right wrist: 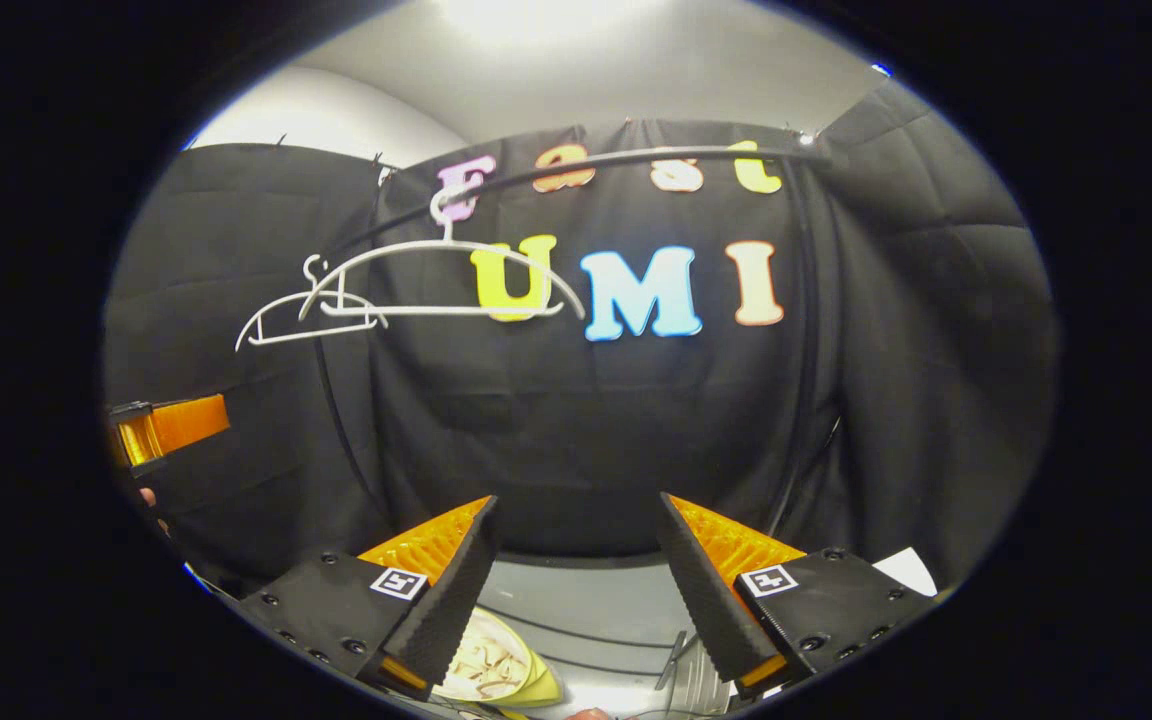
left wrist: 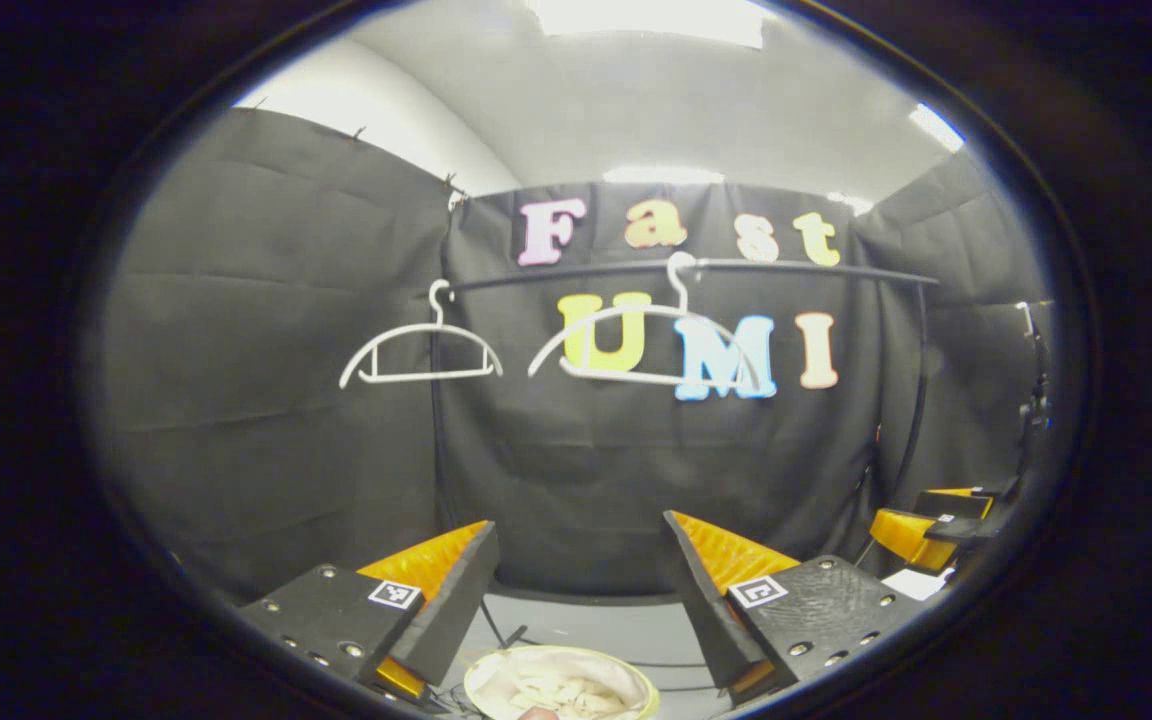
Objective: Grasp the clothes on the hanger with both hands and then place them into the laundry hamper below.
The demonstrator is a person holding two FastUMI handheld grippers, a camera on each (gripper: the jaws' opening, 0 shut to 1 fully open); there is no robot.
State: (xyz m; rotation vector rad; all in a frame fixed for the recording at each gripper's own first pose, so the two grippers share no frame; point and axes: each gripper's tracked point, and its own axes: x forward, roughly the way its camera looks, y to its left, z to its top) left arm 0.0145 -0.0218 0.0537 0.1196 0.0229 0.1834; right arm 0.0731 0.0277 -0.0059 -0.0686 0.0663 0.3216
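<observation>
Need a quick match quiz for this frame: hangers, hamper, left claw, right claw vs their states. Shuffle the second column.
Things:
1. hangers
2. hamper
3. left claw
4. right claw

States:
A. on the floor, pale cloth inside
B. open, empty, hamper directly below
C. bare, hooked on the rail
D. open, empty, hamper down to its left

Pairs: 1-C, 2-A, 3-B, 4-D

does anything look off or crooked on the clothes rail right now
Nothing is damaged or spilled. Both hangers on the rail hang bare; the nearer one tilts slightly. Pale cloth already lies in the hamper below.
</observation>
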